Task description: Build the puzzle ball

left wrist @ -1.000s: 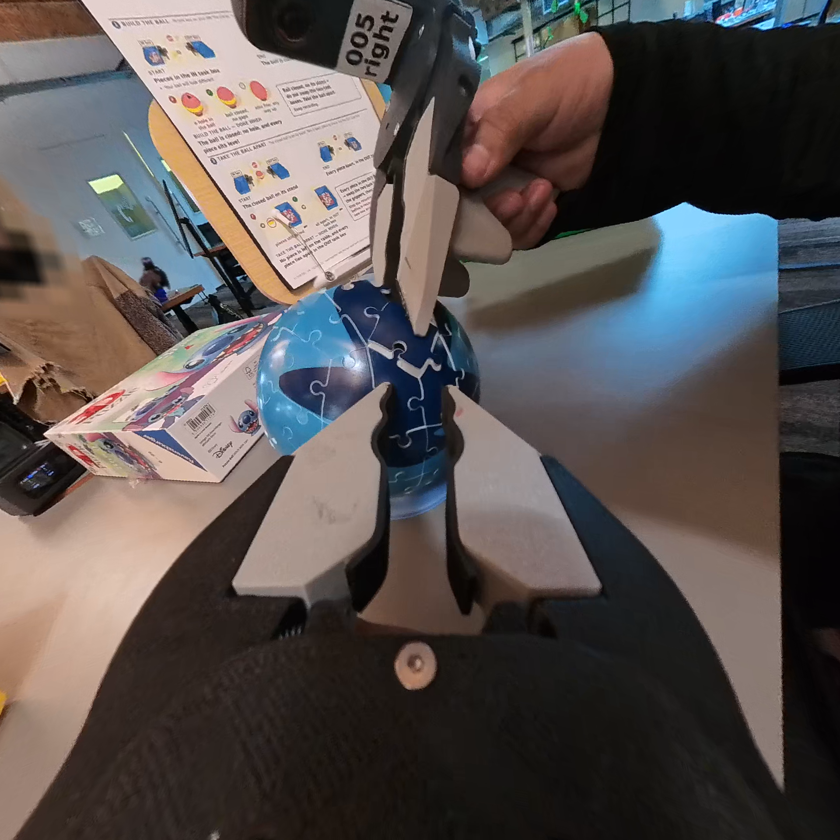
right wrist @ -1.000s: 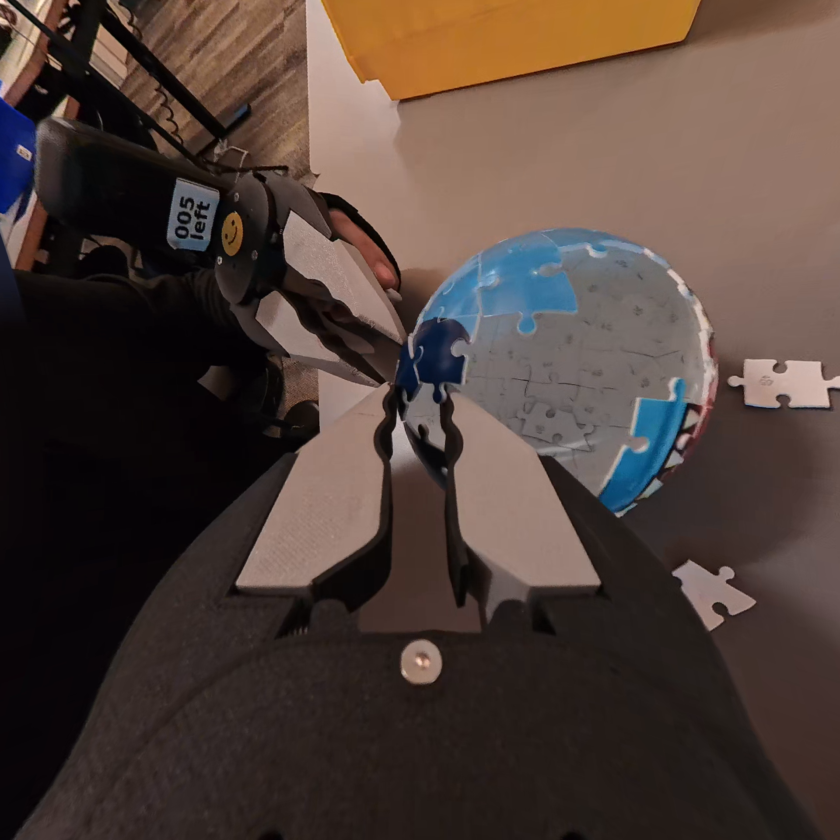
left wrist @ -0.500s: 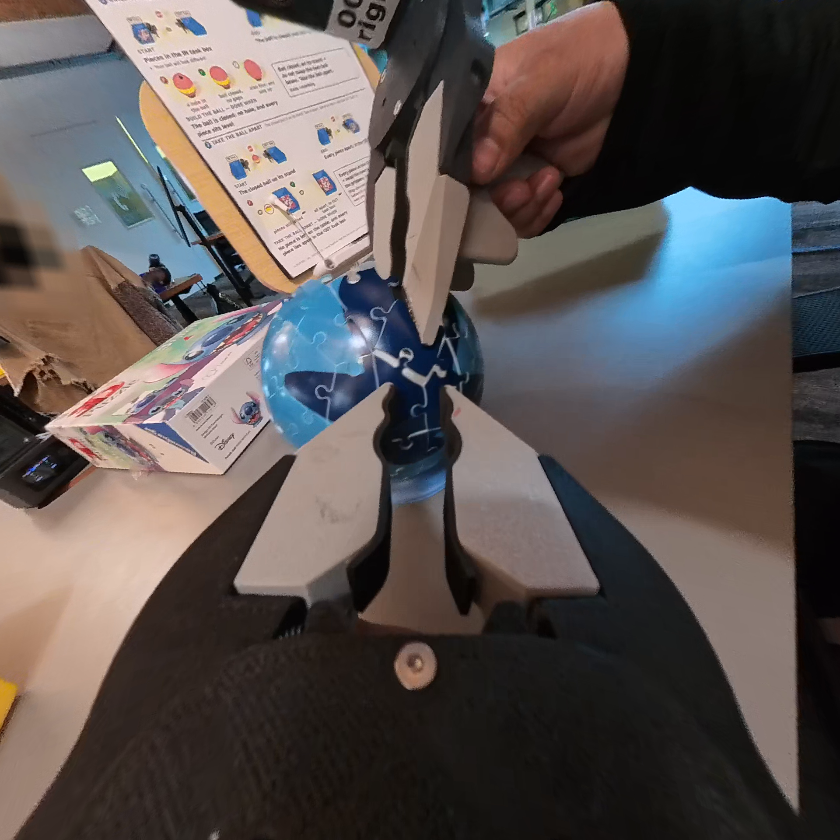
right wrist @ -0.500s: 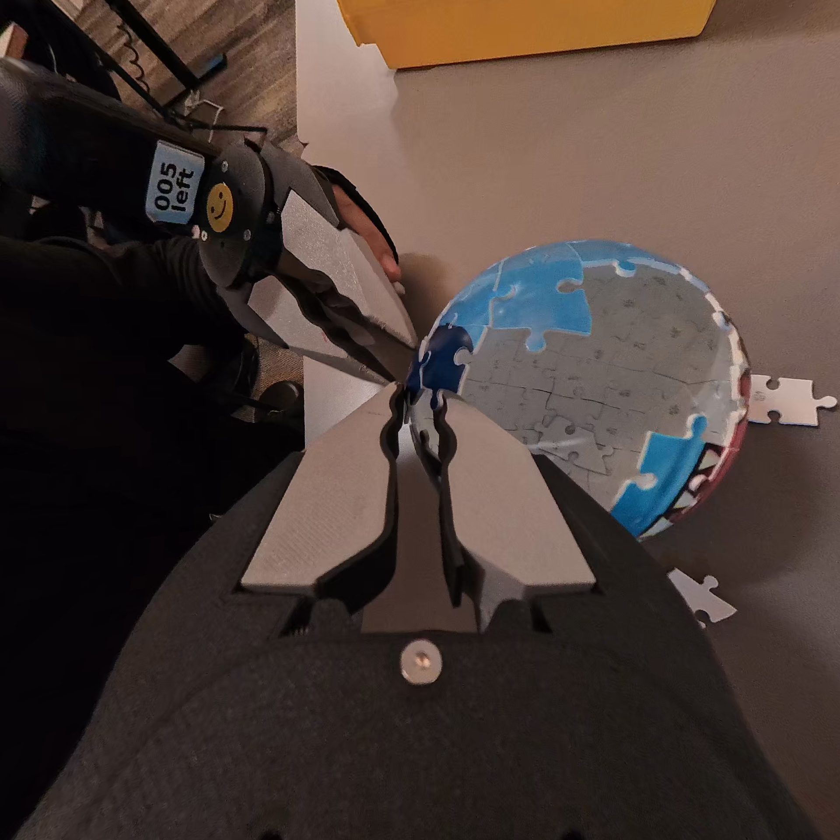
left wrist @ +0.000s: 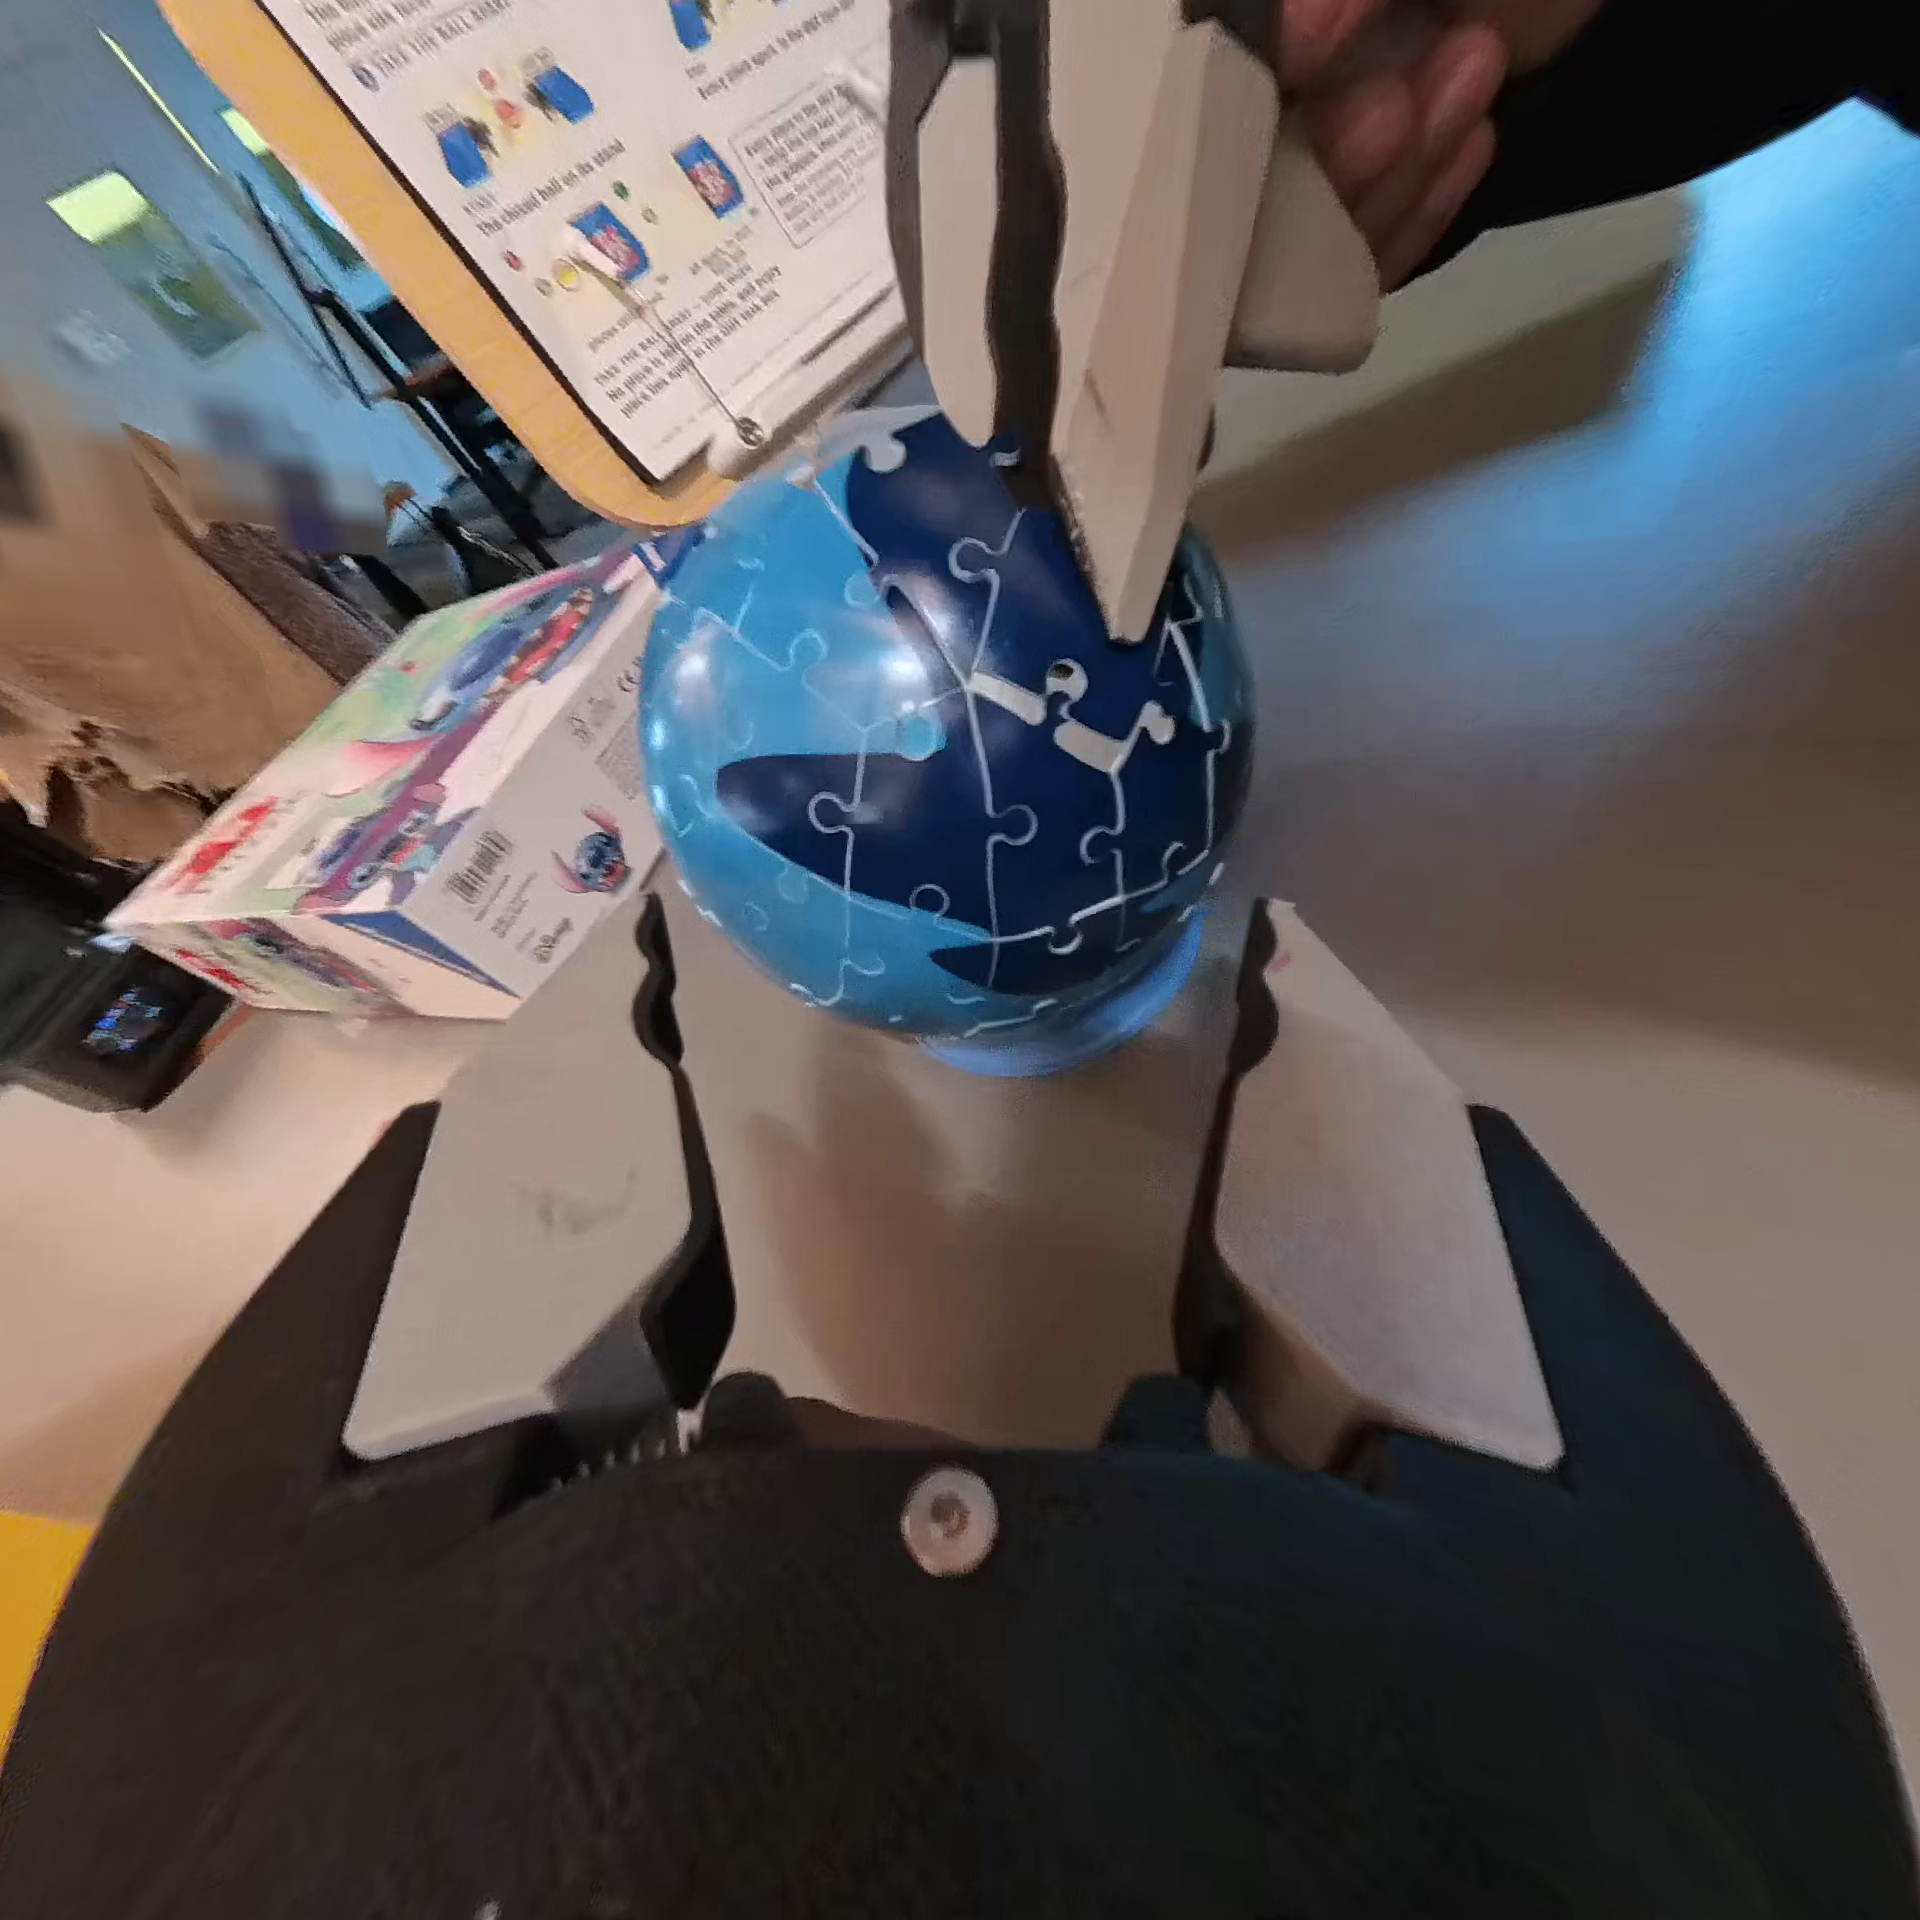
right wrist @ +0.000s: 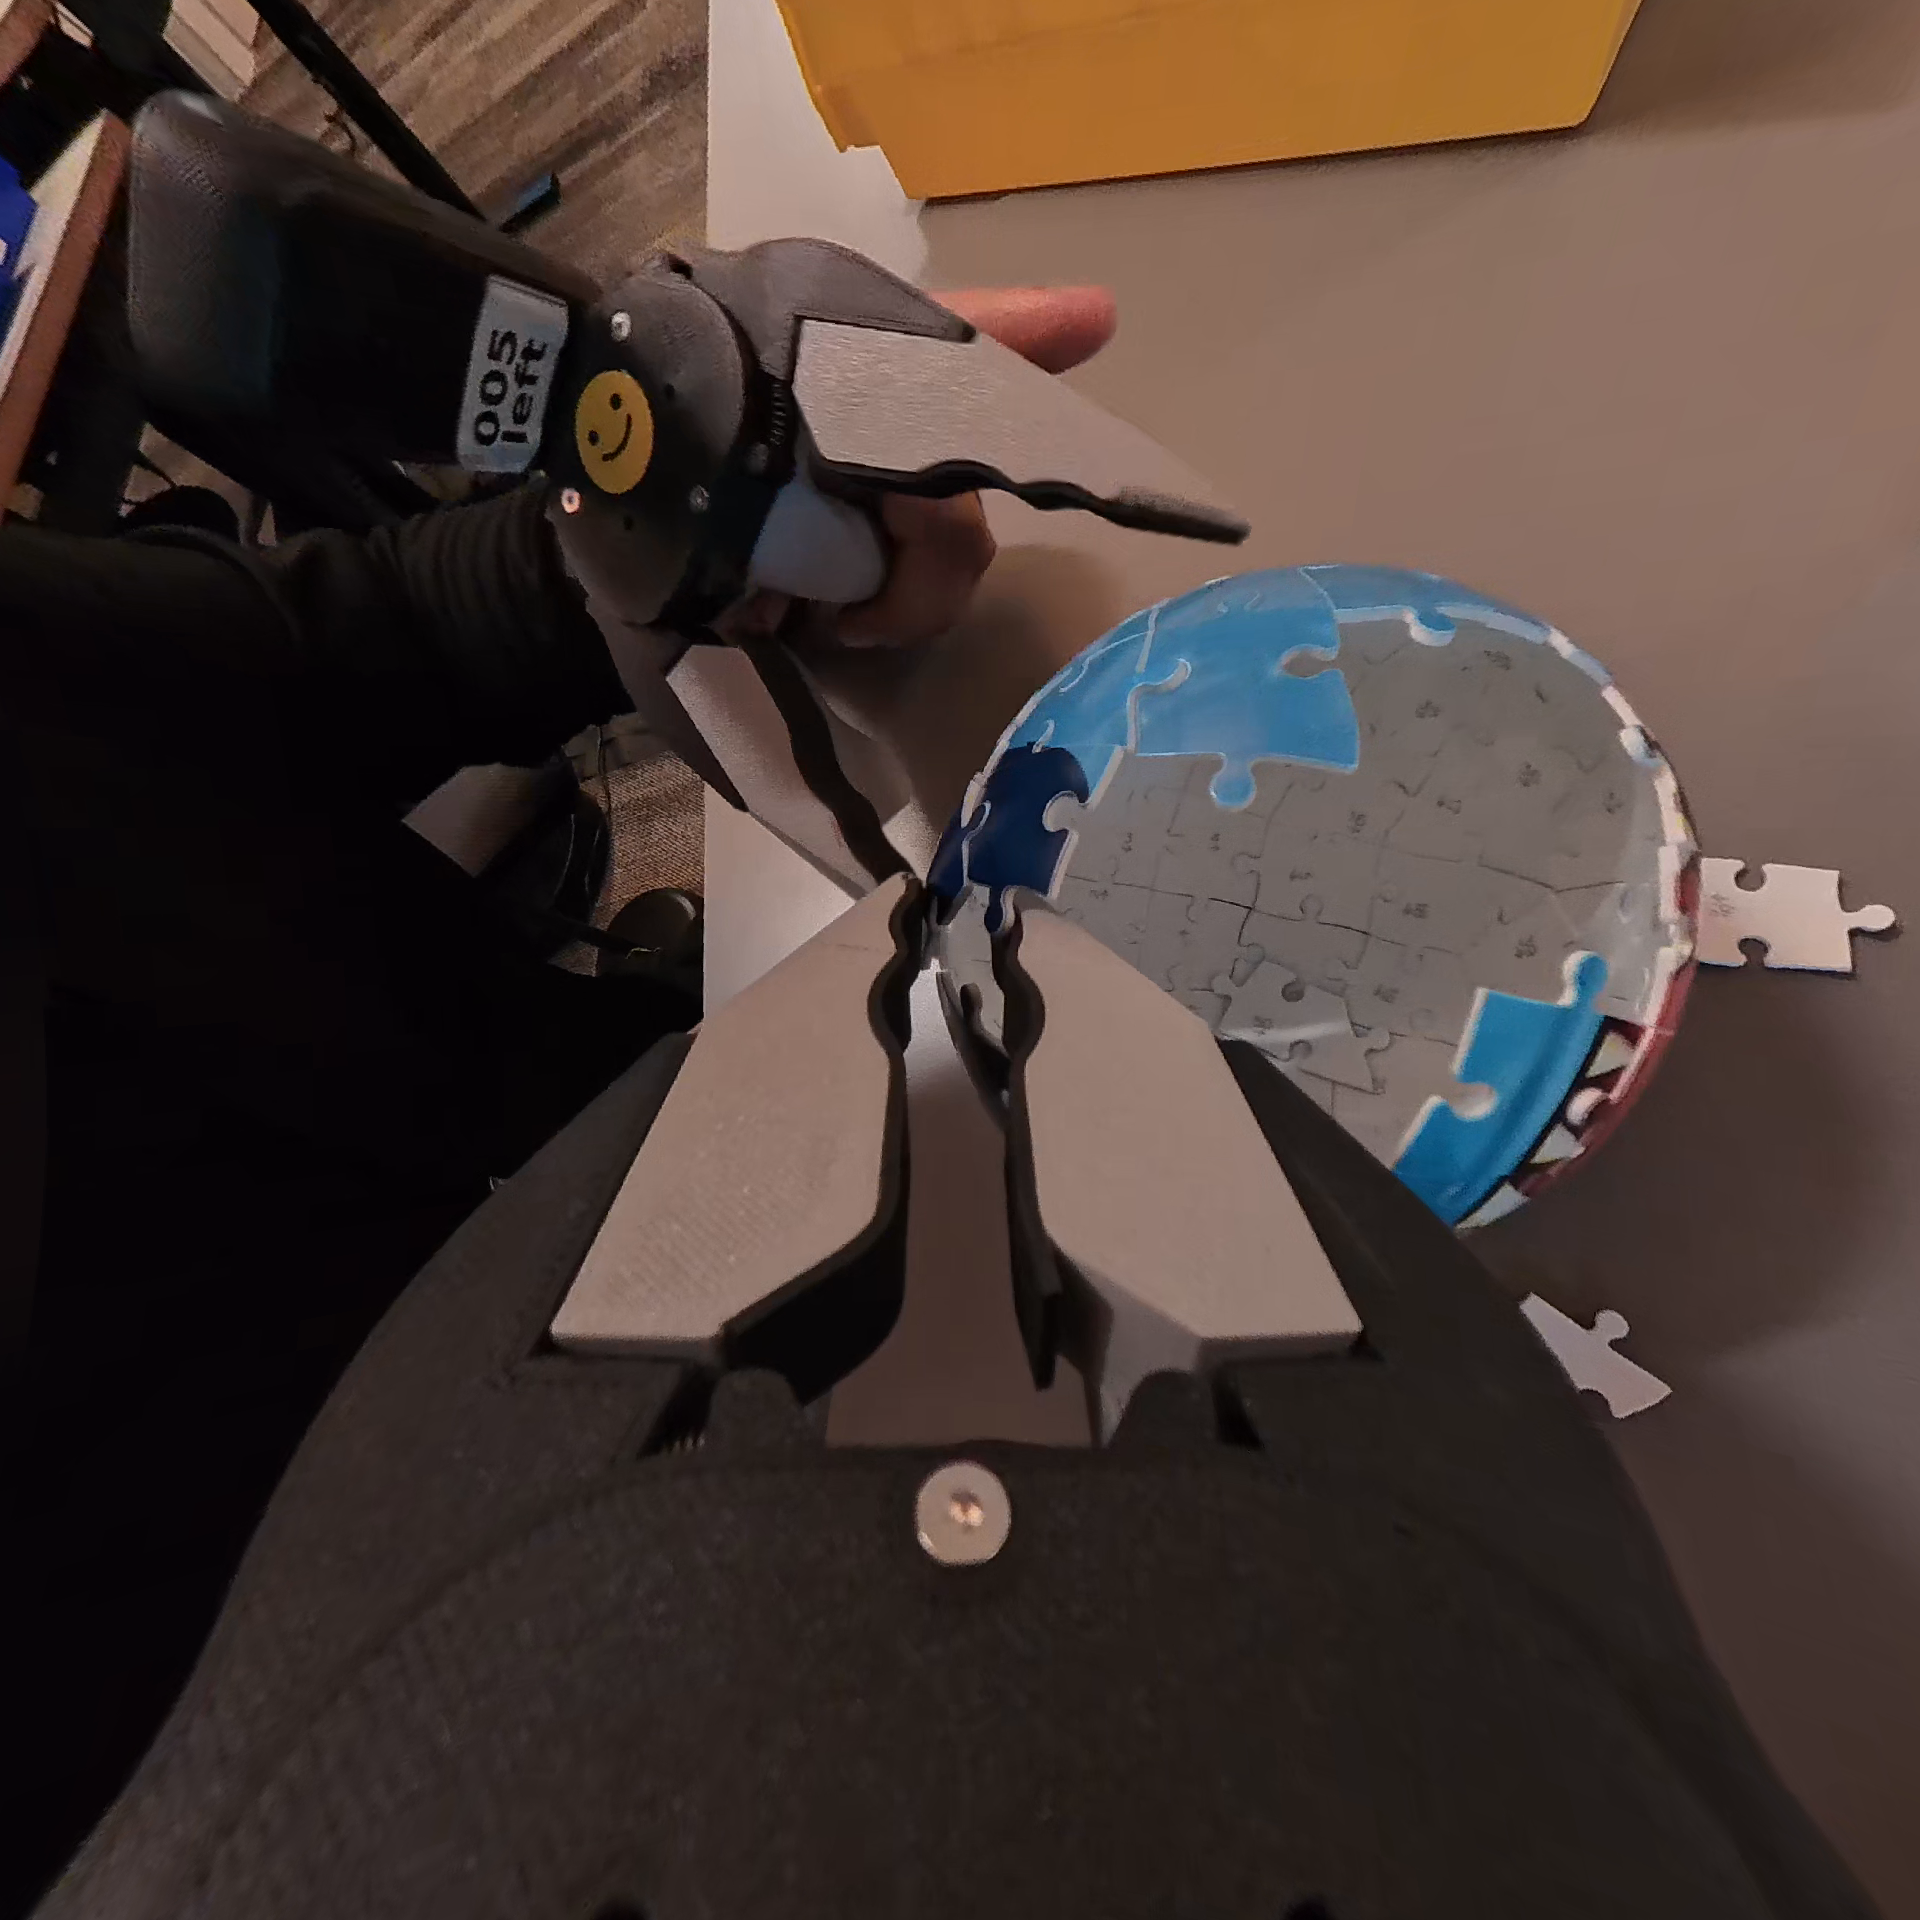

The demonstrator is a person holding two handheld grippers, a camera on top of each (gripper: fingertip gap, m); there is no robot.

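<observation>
Partly built puzzle ball (right wrist: 1382, 894), taken as the landmark, standing on the grey surface (right wrist: 1455, 395) with its open top toward the right wrist camera, so that the grey backs of the fitted pieces line the hollow. Nearest that camera, the right gripper (right wrist: 956, 914) meets the near rim of the ball with its fingers (right wrist: 1122, 1122) narrowed, one outside and one apparently inside the shell beside a dark blue piece (right wrist: 1013, 821); whether they pinch the rim or only press on it cannot be told. On the outer side of the ball, the left gripper (left wrist: 951, 914) faces it with fingers (left wrist: 561, 1195) spread wide and empty, straddling the base without touching it. Two loose pieces lie face down on the surface: one (right wrist: 1590, 1361) just beside the ball toward the right wrist camera, another (right wrist: 1787, 920) against its far side. Beyond the ball stands a yellow bin (right wrist: 1195, 94); in the left wrist view a printed carton (left wrist: 416, 831) lies just behind the ball, with an instruction board (left wrist: 582, 208) leaning behind it. Step in hand, as judged: seating the rim piece, several gaps in the upper shell being still unfilled. The next move probably calls for bracing the ball with the left gripper, then taking a loose piece and turning its coloured face outward.
</observation>
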